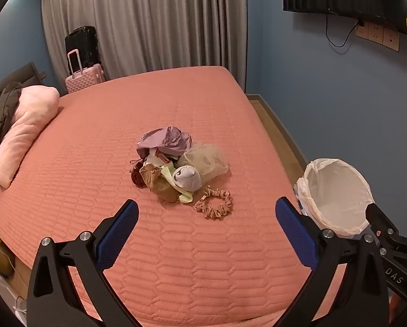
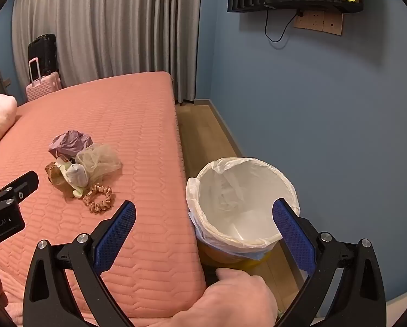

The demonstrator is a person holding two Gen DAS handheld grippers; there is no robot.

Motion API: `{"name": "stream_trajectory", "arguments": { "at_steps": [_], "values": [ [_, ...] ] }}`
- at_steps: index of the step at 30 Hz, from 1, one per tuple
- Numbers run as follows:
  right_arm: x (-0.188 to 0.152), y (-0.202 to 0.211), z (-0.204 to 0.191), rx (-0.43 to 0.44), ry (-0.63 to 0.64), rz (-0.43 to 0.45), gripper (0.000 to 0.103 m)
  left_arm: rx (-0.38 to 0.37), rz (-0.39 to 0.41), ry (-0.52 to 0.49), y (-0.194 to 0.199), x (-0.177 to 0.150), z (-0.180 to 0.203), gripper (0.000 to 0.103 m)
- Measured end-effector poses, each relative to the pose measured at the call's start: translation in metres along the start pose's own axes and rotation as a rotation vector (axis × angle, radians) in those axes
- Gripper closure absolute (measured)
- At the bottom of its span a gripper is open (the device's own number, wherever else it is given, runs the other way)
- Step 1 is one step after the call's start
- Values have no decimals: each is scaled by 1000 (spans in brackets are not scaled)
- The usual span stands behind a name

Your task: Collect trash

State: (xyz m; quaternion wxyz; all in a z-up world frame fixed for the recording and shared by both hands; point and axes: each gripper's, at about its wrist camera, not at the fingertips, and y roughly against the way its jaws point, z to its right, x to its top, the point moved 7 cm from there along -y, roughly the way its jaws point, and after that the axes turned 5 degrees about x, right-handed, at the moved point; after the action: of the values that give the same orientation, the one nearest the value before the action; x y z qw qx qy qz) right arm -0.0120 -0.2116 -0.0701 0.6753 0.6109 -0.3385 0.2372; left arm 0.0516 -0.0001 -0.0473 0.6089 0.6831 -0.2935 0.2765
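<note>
Trash sits in one small heap near the middle of the pink bed, and none of it has reached the bin yet, so I judge this to be the very start: the approach before the first pick.

My left gripper stands wide with nothing between its blue pads, tilted down at the bed. From it, the heap lies at about twelve o'clock, and a pink scrunchie lies closest, just beside the heap on its near side. A grey sock, a crumpled purple bag and a wad of pale netting are bundled together behind it.

My right gripper is also spread wide and empty. In its view the lined bin stands on the floor against the bed's edge at about one o'clock, and the heap lies off at ten o'clock. A hand shows low in that view, below the bin.

Next, I think the left gripper should drop onto the scrunchie, the loosest and nearest piece, with one pad each side of its ring. Everything here is soft and will squash, so the jaws must close far. The bin mouth is open and to the right, a short carry away.
</note>
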Motion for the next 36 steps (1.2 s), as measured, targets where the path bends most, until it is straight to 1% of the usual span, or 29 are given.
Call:
{"name": "stream_trajectory", "arguments": {
  "at_steps": [17,24,36],
  "values": [
    [1,0,0,-4,2,7,5,-6,11,5,1,1,0,7],
    [1,0,2,-4,2,6,5,-8,14,-2,-1,6,2,7],
    [0,0,1,-5,3,9,5,-11,20,1,4,7,3,7]
  ]
}}
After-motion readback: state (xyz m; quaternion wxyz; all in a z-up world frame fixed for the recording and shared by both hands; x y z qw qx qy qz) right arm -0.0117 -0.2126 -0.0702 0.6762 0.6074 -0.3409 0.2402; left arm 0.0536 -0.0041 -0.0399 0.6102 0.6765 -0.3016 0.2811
